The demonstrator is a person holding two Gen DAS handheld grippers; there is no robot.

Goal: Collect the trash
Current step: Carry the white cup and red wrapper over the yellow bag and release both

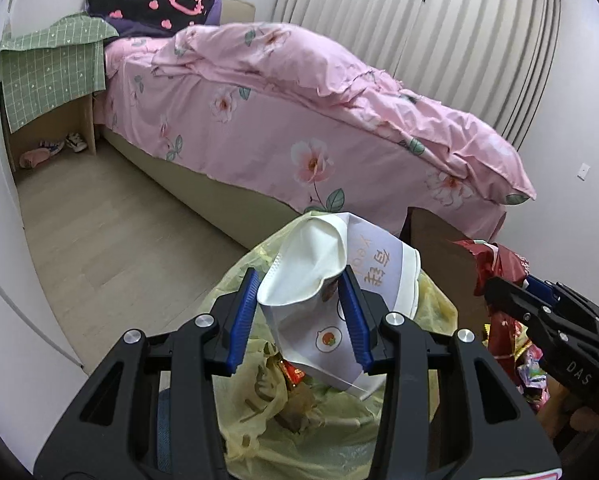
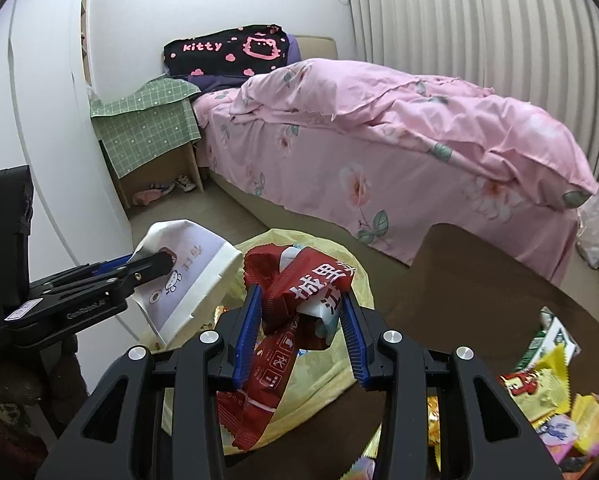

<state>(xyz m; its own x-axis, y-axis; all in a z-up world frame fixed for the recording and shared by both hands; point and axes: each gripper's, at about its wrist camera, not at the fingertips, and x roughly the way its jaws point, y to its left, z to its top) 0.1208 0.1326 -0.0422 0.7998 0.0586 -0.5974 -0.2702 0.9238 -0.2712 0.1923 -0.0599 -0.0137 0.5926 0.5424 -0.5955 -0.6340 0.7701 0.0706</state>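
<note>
Blue pads [image 1: 355, 316] of the left gripper [image 1: 304, 314] are clamped on a crushed paper cup [image 1: 319, 280] above the yellow bag [image 1: 267, 420]; red wrappers [image 2: 299, 312] are pinched by the right gripper [image 2: 303, 322] over the bag's rim, beside bare floor [image 1: 111, 240].

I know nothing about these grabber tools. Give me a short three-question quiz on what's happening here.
1. True or false: the left gripper is empty.
2. What does the right gripper hold? A) green carton B) crumpled red snack wrapper C) sock
3. Fill in: both items hang above the translucent yellow plastic ___.

Key:
1. False; it clamps a crumpled white and lilac paper bag.
2. B
3. bag, already holding trash. More wrappers lie on the brown table.
</note>
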